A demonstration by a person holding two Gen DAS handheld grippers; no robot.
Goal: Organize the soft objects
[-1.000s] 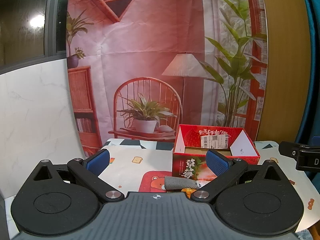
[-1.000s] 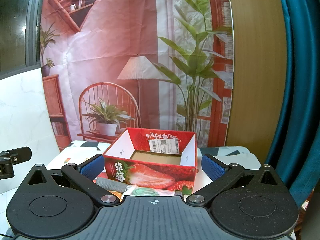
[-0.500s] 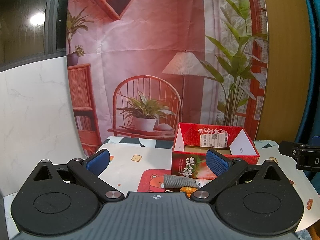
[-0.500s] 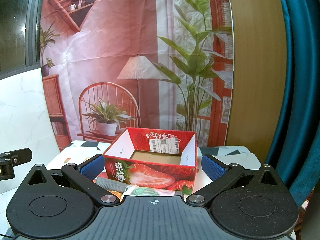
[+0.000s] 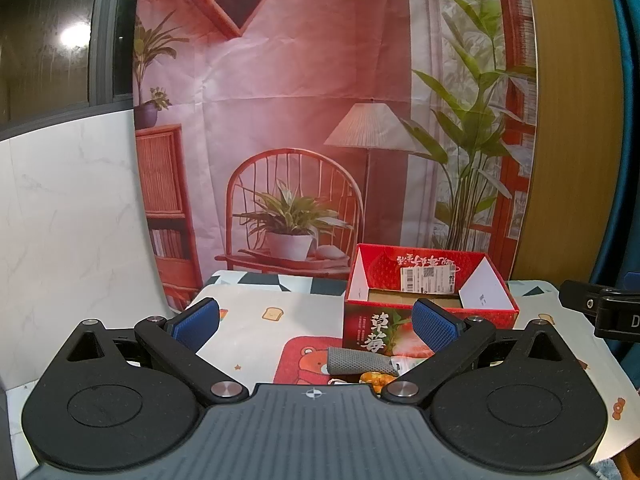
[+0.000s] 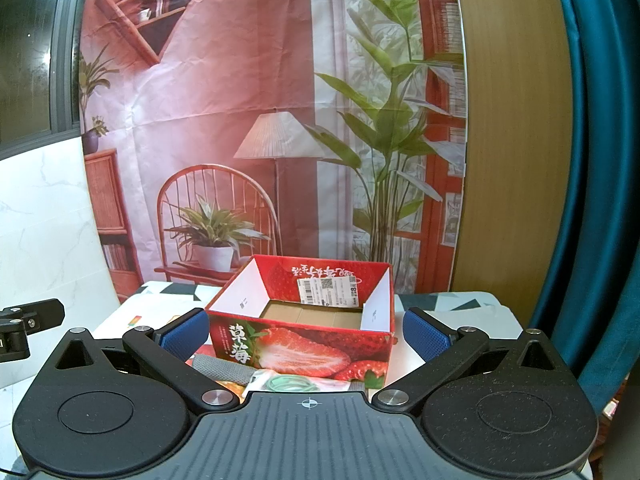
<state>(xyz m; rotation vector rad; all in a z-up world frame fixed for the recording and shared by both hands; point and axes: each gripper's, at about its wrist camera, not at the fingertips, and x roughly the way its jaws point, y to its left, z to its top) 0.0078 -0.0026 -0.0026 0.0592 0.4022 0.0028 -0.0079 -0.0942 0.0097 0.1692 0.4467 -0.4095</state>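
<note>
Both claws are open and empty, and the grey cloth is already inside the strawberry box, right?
Not quite. The grey cloth lies on the table in front of the strawberry box, not inside it, as the right wrist view shows. The left claw and right claw are indeed open and empty.

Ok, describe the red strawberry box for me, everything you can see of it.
The strawberry box is an open-topped cardboard carton, red outside with printed strawberries and white characters on its near face. Its side flaps stand up, white on the inside, and a white shipping label is stuck on the inner far wall. The brown cardboard floor looks bare. It stands upright on the patterned tablecloth, with a grey mesh pouch and other small items lying along its near side. Neither tool touches it.
</note>
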